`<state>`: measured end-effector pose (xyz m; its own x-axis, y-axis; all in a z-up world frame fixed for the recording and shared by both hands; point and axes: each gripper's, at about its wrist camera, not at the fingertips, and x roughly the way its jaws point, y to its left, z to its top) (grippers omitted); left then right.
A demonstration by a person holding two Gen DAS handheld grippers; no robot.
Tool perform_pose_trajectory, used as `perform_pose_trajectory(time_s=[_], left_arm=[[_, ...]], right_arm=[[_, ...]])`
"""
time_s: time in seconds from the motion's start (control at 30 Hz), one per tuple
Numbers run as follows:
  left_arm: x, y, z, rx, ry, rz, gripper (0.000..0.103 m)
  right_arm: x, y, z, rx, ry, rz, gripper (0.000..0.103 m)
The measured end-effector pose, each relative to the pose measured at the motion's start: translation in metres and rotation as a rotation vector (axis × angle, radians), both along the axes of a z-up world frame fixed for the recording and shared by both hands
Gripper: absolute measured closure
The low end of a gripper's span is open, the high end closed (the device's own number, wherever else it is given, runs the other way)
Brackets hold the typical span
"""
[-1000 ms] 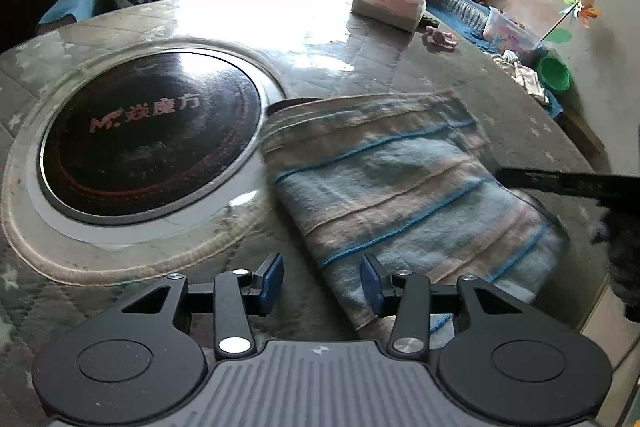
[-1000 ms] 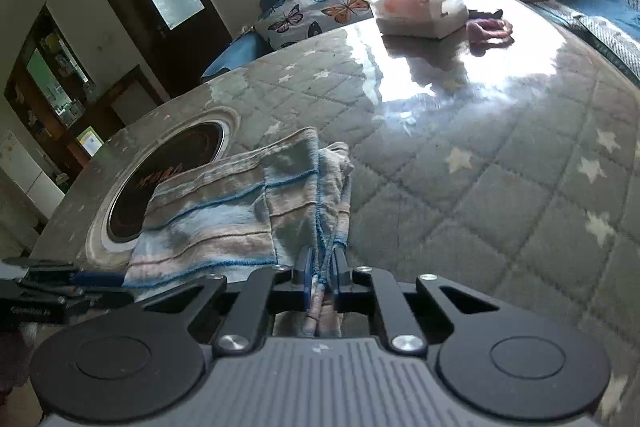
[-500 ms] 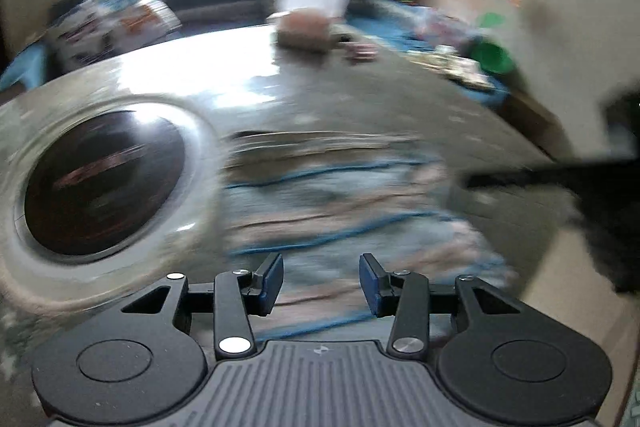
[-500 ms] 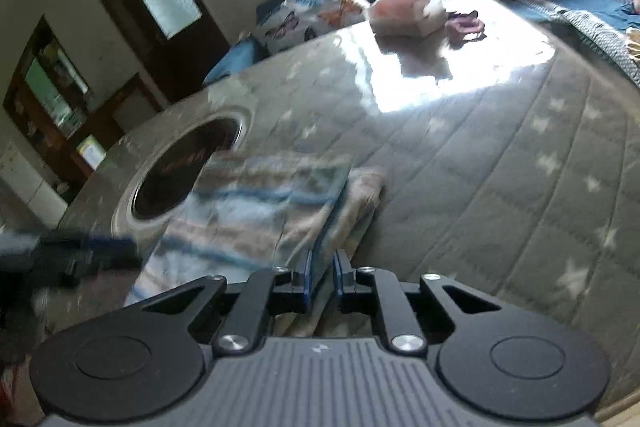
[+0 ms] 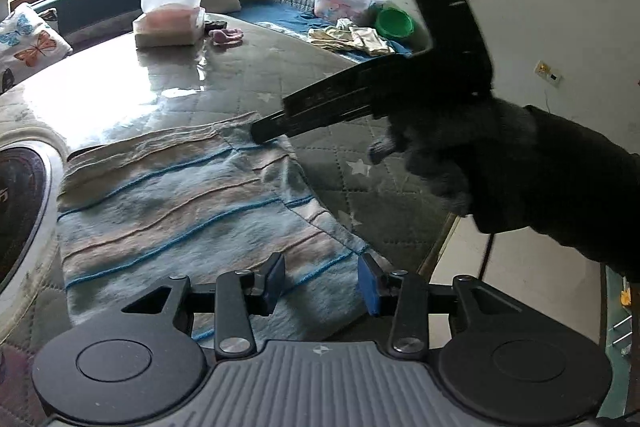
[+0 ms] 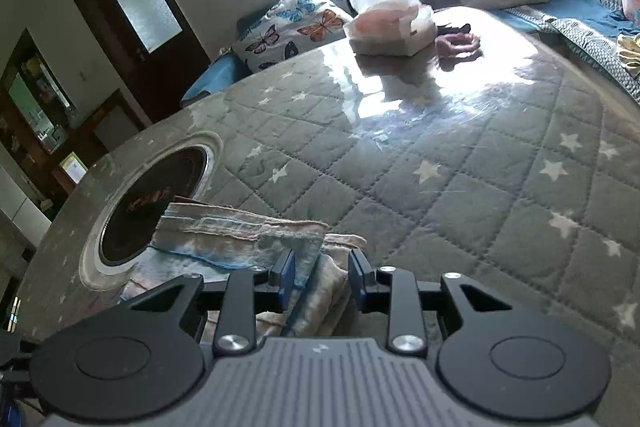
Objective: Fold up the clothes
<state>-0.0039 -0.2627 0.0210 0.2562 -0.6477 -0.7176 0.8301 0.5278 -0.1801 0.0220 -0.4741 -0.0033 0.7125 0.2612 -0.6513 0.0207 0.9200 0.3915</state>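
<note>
A folded cloth with blue and beige stripes lies flat on the quilted table. My left gripper hovers open over its near edge, with nothing pinched between the blue pads. A gloved hand holds my right gripper, whose tips rest at the cloth's far right corner. In the right wrist view the right gripper has its jaws opening. The cloth's folded edge stands loosely between them, and the pads do not press on it.
A round black hob plate is set into the table left of the cloth. A tissue box and a pink item sit at the far side. The table's edge runs close on the right, with floor beyond.
My right gripper was shut on the cloth's edge and now has its jaws apart. The left view has swung right along the cloth's near edge, and the right gripper now reaches the far corner.
</note>
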Motion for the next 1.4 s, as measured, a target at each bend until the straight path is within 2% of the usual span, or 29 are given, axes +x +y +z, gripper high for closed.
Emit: perform_pose_trajectory(time_s=[0.13,0.2,0.3,0.53,0.63,0.73,0.8,0.9,1.0,1.1,1.4], left_arm=[[0.003,0.0,-0.003,-0.003,0.012,-0.009,0.062],[0.004,0.001,-0.004,-0.006,0.015,-0.014,0.062],[0.006,0.003,-0.004,-0.01,0.02,-0.018,0.064],[0.009,0.004,-0.006,-0.018,0.027,-0.018,0.065],[0.01,0.001,-0.01,-0.019,0.03,-0.019,0.065],[0.01,-0.001,-0.012,-0.015,0.026,-0.021,0.065],[0.01,-0.001,-0.011,-0.012,0.023,-0.021,0.065],[0.012,0.0,-0.006,-0.029,0.006,-0.019,0.065],[0.015,-0.007,-0.004,-0.036,-0.007,-0.022,0.065],[0.016,-0.014,-0.007,-0.032,-0.01,-0.034,0.065],[0.015,-0.027,-0.018,-0.021,0.004,-0.074,0.065]], right_arm=[[0.004,0.003,-0.002,0.004,-0.002,0.004,0.076],[0.004,0.005,0.002,-0.005,-0.01,0.009,0.09],[0.003,0.01,0.009,-0.02,-0.03,0.021,0.098],[-0.002,0.034,0.052,-0.073,-0.183,0.098,0.099],[0.01,0.029,0.037,-0.13,-0.147,0.063,0.099],[0.021,0.012,0.01,-0.089,-0.065,0.026,0.098],[0.024,0.004,-0.002,-0.056,-0.031,0.01,0.093],[0.015,0.006,0.009,-0.088,-0.07,0.015,0.091],[0.009,0.013,0.024,-0.099,-0.109,0.066,0.09],[0.013,0.023,0.028,-0.109,-0.105,0.12,0.09],[0.039,0.042,0.001,-0.147,-0.031,0.169,0.091]])
